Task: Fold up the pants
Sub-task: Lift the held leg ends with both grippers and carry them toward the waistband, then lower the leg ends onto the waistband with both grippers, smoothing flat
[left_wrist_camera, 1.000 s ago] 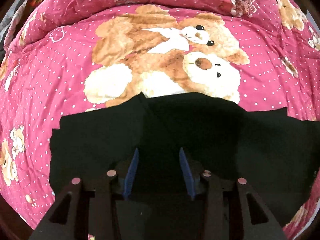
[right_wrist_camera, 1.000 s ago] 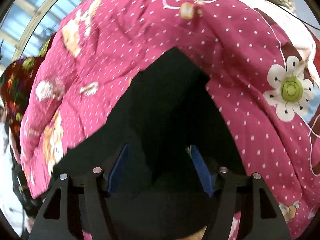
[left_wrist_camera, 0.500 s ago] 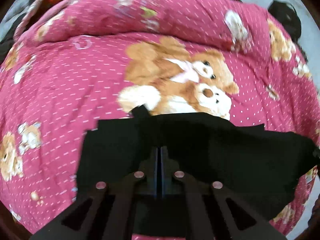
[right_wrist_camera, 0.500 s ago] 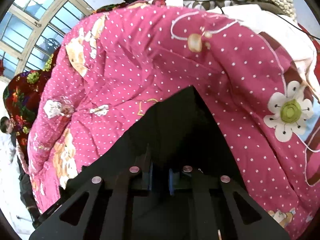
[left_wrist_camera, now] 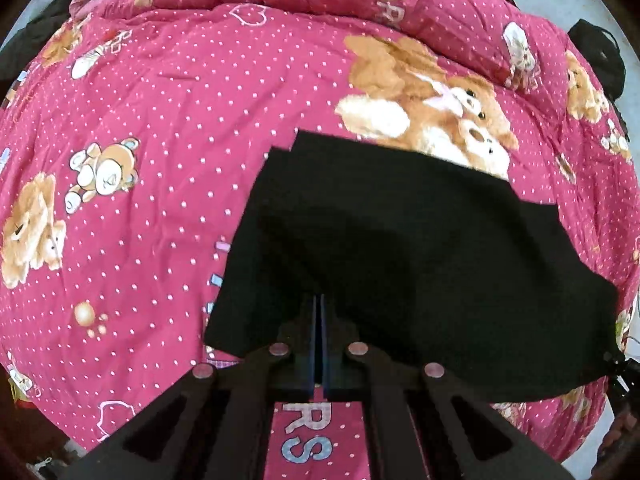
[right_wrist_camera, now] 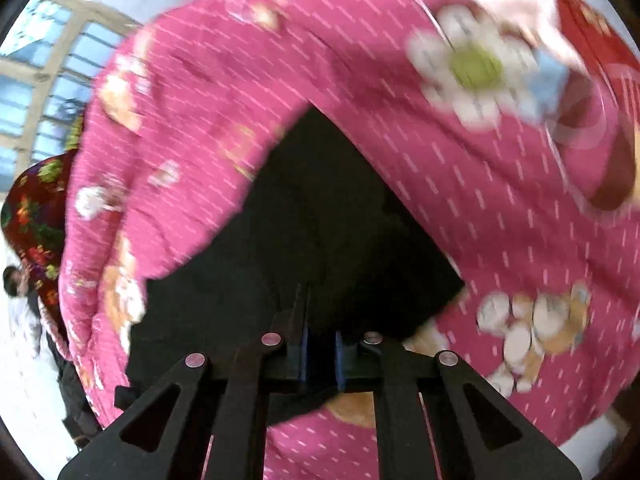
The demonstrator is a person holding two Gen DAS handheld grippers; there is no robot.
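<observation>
Pink bedspread (left_wrist_camera: 168, 128) — black pants (left_wrist_camera: 420, 232) lengthwise left-to-right

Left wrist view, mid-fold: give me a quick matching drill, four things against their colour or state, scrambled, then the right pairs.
Things:
1. pants
2. quilt
3. left gripper
4. large teddy bear print

Colour or state:
A. tan and white, partly covered by the dark cloth's far edge
B. black, lifted at the near edge
C. deep pink with white dots
D. fingers pinched shut on cloth

Pairs: 1-B, 2-C, 3-D, 4-A
</observation>
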